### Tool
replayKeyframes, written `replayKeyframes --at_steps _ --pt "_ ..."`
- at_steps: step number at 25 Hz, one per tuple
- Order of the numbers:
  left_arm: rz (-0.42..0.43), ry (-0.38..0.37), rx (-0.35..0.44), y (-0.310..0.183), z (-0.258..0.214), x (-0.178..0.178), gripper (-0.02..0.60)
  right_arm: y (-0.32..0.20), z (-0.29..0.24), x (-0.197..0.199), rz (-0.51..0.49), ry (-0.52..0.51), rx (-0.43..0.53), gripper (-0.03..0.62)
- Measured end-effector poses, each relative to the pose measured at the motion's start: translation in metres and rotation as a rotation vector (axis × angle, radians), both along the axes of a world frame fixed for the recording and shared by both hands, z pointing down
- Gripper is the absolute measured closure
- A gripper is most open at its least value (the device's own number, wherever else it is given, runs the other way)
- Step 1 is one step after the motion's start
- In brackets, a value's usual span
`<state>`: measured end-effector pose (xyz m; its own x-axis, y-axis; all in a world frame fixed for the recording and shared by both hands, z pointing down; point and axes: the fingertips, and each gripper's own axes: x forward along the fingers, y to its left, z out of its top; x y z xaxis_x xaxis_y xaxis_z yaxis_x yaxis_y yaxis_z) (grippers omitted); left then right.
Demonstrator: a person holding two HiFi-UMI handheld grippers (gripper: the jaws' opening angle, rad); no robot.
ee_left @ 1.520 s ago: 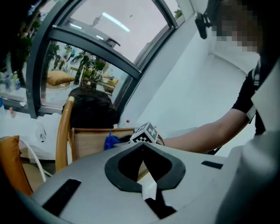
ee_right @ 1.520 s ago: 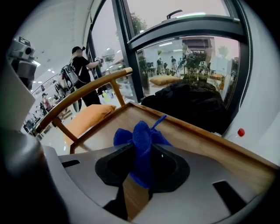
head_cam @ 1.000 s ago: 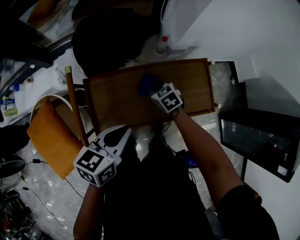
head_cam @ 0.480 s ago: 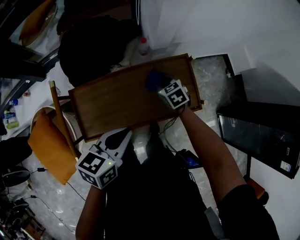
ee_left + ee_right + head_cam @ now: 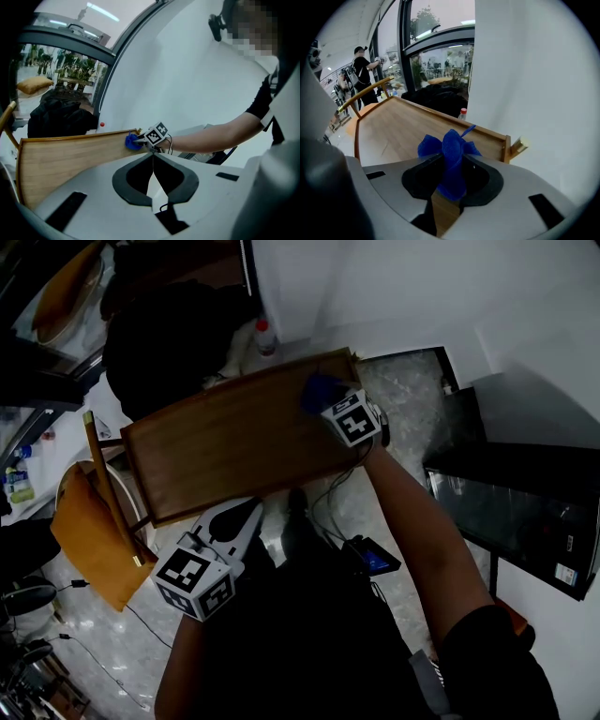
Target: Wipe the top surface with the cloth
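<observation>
right claw (image 5: pixel 451 174) is pinching the bunched blue cloth (image 5: pixel 446 143) over the far right corner of the wooden worktop (image 5: pixel 225 442), likely so the wad is leading the wipe. left claw (image 5: pixel 152 158) is hanging pressed together, empty, off the near edge, probably sitting out of the wiping path. count: one cloth, one worktop, two claws.

Left gripper (image 5: pixel 153 155) closed; blue cloth (image 5: pixel 131 141) on wooden top (image 5: pixel 70 157).
</observation>
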<state>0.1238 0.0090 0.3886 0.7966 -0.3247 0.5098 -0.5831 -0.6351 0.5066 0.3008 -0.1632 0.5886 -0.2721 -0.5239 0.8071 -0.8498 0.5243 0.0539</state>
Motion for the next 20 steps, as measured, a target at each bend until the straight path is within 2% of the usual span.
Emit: replayKeyframes --at_steps 8,13,16,18,20 --pt "-0.001 -0.012 -0.001 0.009 0.0 -0.005 0.569 0.002 -0.003 0.038 0.041 0.085 -0.04 0.479" --pt "-0.028 -0.017 -0.001 0.01 0.002 -0.025 0.569 0.005 -0.003 0.049 0.116 0.097 -0.042 0.479" --pt "-0.049 -0.007 0.0 0.008 0.001 -0.044 0.569 0.005 -0.003 0.056 0.224 0.035 -0.058 0.48" --pt "-0.06 -0.004 0.001 0.006 0.001 -0.061 0.569 0.004 -0.007 0.055 0.328 -0.054 -0.073 0.48" --pt "-0.075 -0.006 0.0 0.005 0.002 -0.081 0.569 0.009 -0.006 0.042 0.383 -0.132 -0.107 0.48"
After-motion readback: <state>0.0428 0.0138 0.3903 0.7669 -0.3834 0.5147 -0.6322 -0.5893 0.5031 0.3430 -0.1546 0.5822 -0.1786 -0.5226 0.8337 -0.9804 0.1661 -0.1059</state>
